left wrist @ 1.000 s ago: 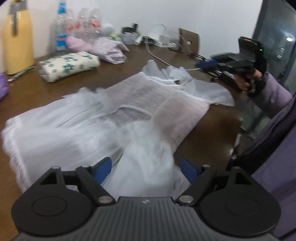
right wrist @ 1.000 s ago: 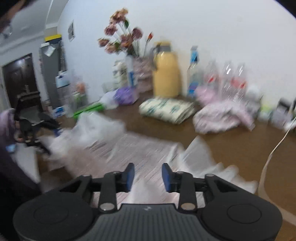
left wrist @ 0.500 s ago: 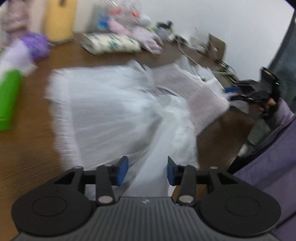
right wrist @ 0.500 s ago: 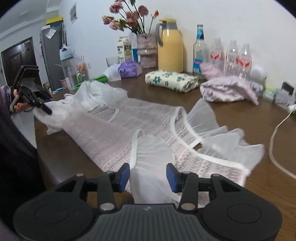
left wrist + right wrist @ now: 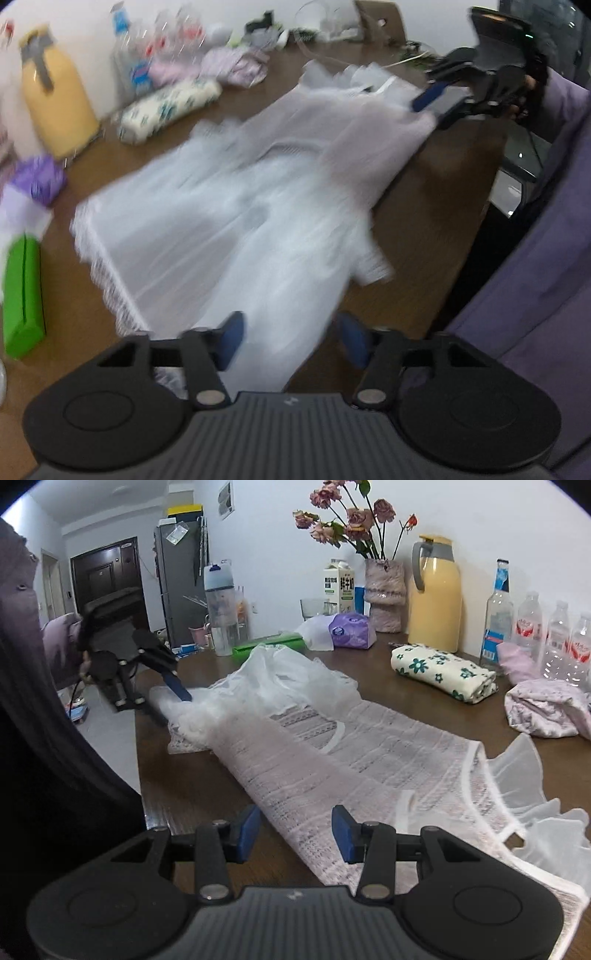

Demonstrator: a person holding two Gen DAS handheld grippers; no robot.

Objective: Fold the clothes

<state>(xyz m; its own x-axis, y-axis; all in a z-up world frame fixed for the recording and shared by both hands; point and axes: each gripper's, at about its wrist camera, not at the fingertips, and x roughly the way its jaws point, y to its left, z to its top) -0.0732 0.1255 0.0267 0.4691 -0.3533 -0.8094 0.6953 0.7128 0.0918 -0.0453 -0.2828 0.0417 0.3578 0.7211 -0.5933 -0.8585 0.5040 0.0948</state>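
**Dress held at both ends along the near table edge**

Left wrist: left gripper (image 5: 288, 341) half-closed, skirt of white dress (image 5: 229, 206) bunched between its pads; long axis runs away toward right gripper (image 5: 436, 99).

Right wrist: right gripper (image 5: 293, 829) half-closed, astride the lace bodice edge; firm grip unclear.

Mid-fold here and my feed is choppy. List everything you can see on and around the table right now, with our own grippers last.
dress: one, white lace, spread across table
folded towel: one, cream with green flowers, behind dress
crumpled garment: one, pale pink, right of towel
thermos: one, yellow, by wall
flower vase: one, dried pink roses
milk carton: one, white
tissue pack: one, purple
green box: one, past dress hem
plastic bottles: several, clear
left gripper: black, blue pads, skirt fabric between
right gripper: black, blue pads, bodice fabric between
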